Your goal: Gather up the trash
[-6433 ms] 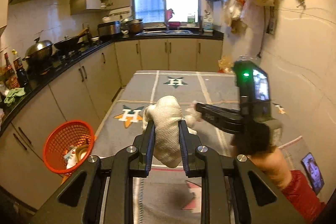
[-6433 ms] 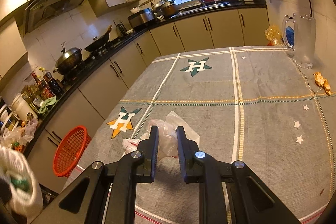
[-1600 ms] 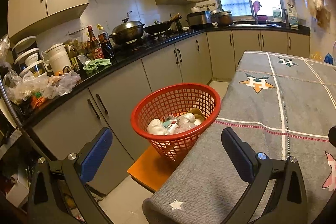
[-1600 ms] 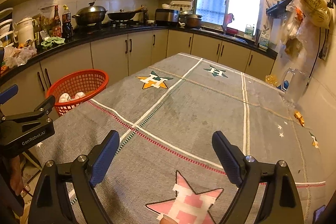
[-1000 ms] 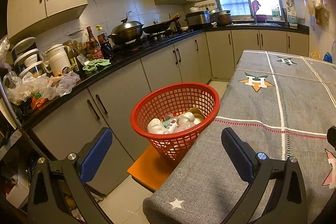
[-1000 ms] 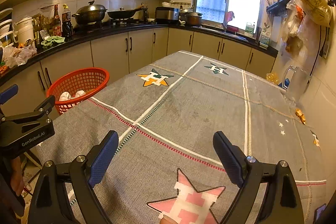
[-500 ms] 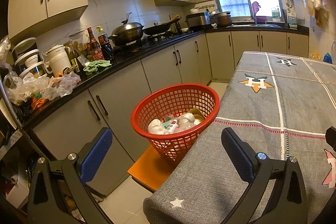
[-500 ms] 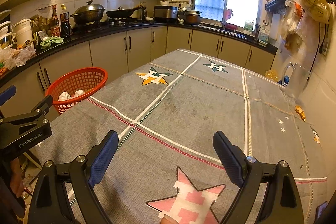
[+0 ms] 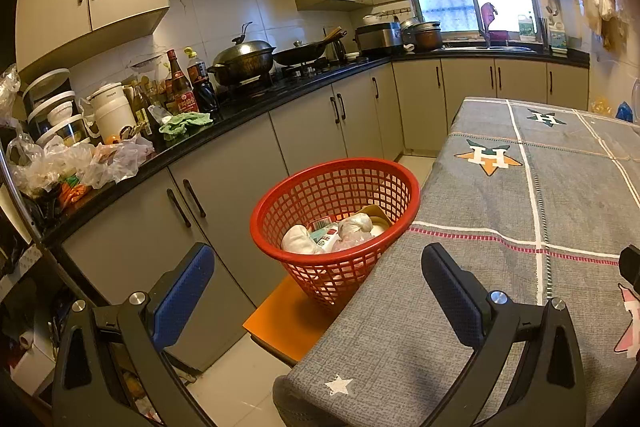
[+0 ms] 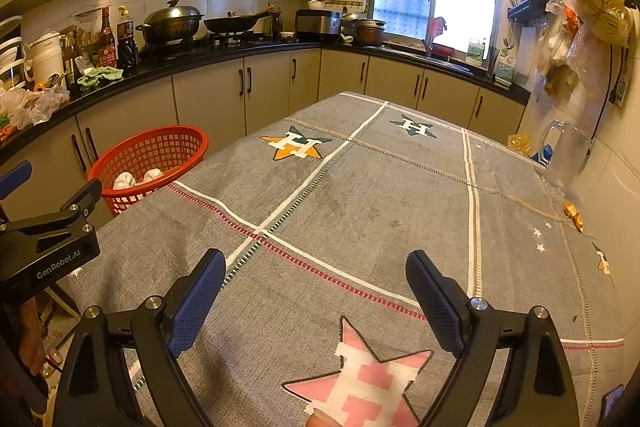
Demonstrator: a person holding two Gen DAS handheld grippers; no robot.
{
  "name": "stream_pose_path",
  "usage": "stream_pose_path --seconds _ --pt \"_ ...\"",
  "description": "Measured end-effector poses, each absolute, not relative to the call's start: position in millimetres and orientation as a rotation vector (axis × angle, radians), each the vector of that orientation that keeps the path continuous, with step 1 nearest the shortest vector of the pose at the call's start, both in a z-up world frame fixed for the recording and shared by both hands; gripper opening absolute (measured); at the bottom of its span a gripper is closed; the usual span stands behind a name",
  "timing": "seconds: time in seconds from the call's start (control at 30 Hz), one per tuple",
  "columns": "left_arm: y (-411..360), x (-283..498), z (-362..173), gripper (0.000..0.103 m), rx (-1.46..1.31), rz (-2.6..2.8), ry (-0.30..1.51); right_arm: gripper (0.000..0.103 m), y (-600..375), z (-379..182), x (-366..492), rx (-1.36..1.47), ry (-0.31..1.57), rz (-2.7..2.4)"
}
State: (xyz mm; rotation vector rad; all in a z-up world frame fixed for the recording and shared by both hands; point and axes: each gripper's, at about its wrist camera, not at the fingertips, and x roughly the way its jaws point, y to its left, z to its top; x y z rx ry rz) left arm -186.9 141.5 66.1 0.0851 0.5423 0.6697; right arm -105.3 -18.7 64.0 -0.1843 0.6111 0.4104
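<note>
A red mesh basket [image 9: 304,183] stands on an orange stool beside the table's left edge. It holds white and clear crumpled trash [image 9: 332,233]. The basket also shows in the right wrist view [image 10: 160,147]. My left gripper [image 9: 316,283] is open and empty, in front of and below the basket. My right gripper [image 10: 316,287] is open and empty above the grey star-patterned tablecloth [image 10: 360,195]. The left gripper's body shows at the left of the right wrist view [image 10: 48,247].
A clear glass pitcher [image 10: 566,155] stands at the table's far right by the wall. Small orange scraps [image 10: 574,215] lie near the right edge. The kitchen counter [image 9: 240,95] with bottles, pots and bags runs along the left. Bags hang on the right wall [image 10: 592,11].
Since 6.4 s ago both grippers let go of their trash and opened; the trash lies in the basket. Over the last second nearly nothing moved.
</note>
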Motion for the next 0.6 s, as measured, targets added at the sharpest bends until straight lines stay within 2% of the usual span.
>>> stream_pose_path --seconds 0.6 --pt "139.4 -187.4 64.5 0.103 0.094 0.667 0.544 0.094 -18.0 63.5 -105.9 -0.184 0.612 0.412"
